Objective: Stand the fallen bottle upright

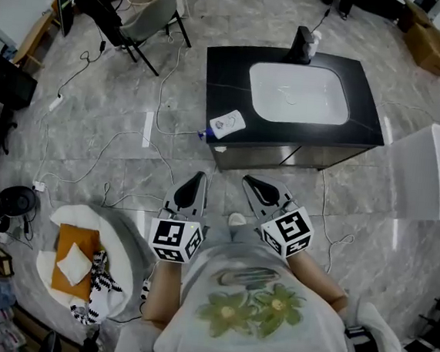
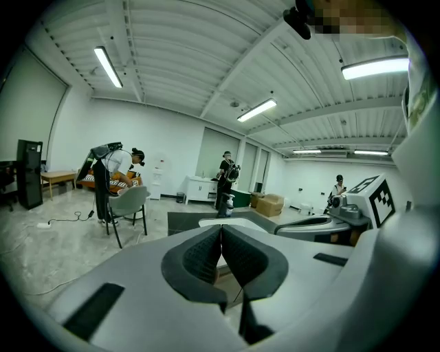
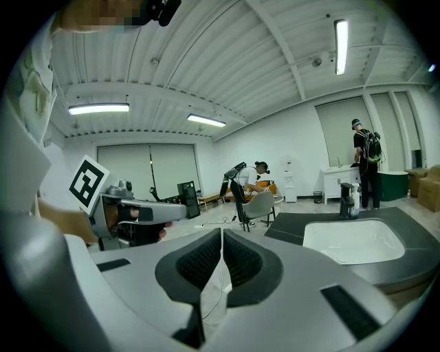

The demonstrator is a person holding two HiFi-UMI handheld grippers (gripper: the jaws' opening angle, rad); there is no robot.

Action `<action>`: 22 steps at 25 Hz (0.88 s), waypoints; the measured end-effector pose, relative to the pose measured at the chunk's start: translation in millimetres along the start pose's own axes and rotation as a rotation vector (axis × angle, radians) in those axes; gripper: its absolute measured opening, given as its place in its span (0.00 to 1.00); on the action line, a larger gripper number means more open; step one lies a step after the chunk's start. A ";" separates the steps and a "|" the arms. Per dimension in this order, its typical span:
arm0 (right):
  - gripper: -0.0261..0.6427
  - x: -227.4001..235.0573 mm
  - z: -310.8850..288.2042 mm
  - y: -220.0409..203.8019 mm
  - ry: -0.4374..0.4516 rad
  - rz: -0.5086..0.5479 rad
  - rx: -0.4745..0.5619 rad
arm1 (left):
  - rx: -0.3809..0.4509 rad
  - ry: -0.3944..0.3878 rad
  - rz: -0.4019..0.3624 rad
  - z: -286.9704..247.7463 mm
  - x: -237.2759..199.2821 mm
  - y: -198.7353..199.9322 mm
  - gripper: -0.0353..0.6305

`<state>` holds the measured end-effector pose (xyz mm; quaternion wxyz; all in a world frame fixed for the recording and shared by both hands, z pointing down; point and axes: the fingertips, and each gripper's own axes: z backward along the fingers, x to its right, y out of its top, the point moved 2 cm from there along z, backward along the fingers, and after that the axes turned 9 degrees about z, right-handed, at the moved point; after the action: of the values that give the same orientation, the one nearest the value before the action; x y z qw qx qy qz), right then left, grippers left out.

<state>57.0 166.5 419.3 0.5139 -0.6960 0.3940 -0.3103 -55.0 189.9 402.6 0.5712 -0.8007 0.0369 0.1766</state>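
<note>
A white bottle (image 1: 226,123) with a blue end lies on its side at the front left corner of the black counter (image 1: 368,120), left of the white sink (image 1: 299,94). Both grippers are held close to the person's body, a short way in front of the counter and apart from the bottle. The left gripper (image 1: 196,183) is shut with nothing between its jaws, which meet (image 2: 221,230) in the left gripper view. The right gripper (image 1: 254,186) is likewise shut and empty, its pads together (image 3: 222,234). Neither gripper view shows the lying bottle.
A black faucet (image 1: 302,44) and a small upright white bottle (image 1: 316,41) stand at the counter's back edge. Cables trail over the floor on the left. A grey chair (image 1: 154,14) stands at the back left, a white cushion with an orange box (image 1: 76,258) at the near left, a white box (image 1: 429,172) at the right.
</note>
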 end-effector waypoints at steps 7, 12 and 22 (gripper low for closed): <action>0.10 16.1 -20.3 -4.7 0.004 -0.040 -0.005 | -0.035 0.011 -0.019 -23.5 -17.0 6.3 0.08; 0.10 29.4 -44.4 -8.4 0.001 -0.055 -0.037 | -0.077 0.005 -0.010 -46.3 -38.8 5.7 0.08; 0.10 67.1 -94.8 -3.5 -0.028 -0.050 -0.089 | -0.185 -0.066 -0.004 -95.8 -83.6 9.3 0.15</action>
<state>11.8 64.2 450.9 0.4799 -0.7320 0.3829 -0.2954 -112.5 85.9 448.8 0.4963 -0.8438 -0.0001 0.2041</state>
